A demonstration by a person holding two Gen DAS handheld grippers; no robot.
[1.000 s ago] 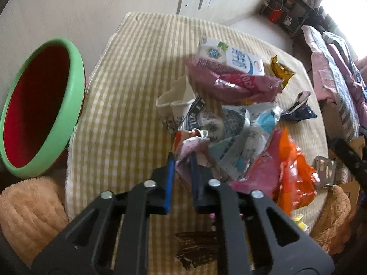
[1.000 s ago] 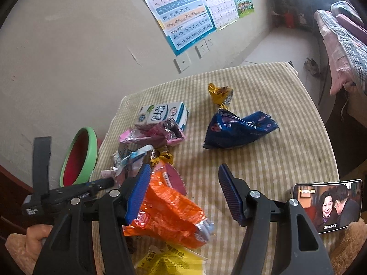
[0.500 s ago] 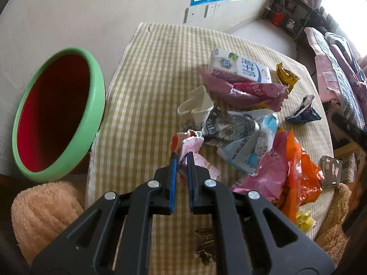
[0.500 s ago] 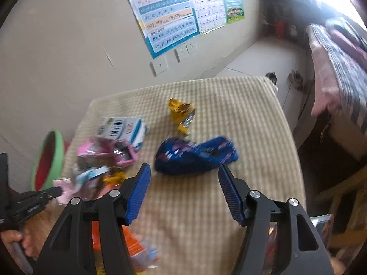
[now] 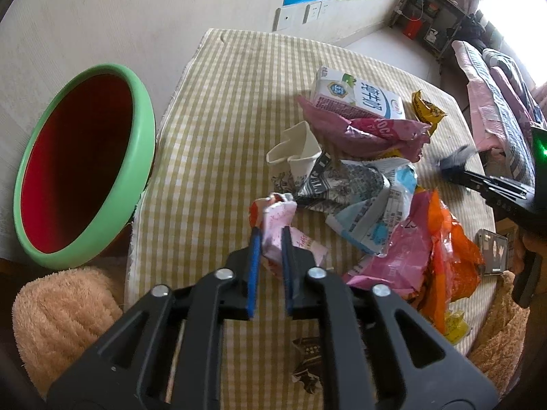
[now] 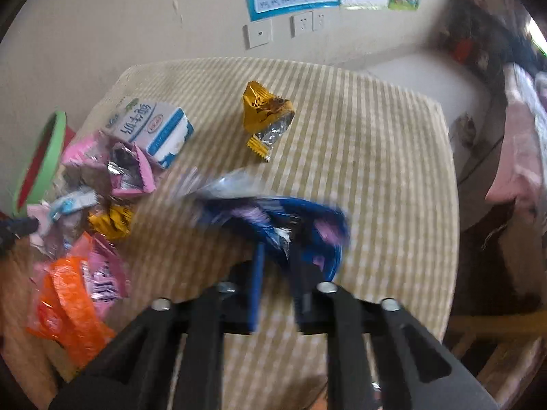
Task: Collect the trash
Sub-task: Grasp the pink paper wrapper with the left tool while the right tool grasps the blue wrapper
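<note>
My left gripper [image 5: 271,235] is shut on a small pink and white wrapper [image 5: 278,220] and holds it above the checked table [image 5: 218,109]. The green bin with a red inside [image 5: 78,160] stands to the left, beyond the table edge. My right gripper [image 6: 277,253] is shut on a blue snack bag [image 6: 301,218], which is blurred by motion. A pile of trash lies mid-table: a milk carton [image 5: 359,95], a pink bag [image 5: 369,133], a crushed paper cup [image 5: 297,150], an orange bag [image 5: 451,256].
A gold wrapper [image 6: 265,116] lies alone toward the far side. A phone [image 5: 492,251] rests at the right table edge. A dark wrapper [image 5: 307,362] lies near the front edge. A fluffy tan cushion [image 5: 58,311] sits below the bin.
My right gripper closed on the blue bag, having been open over it. My left gripper pulled back and lifted with the pink wrapper, nearer the bin side.
</note>
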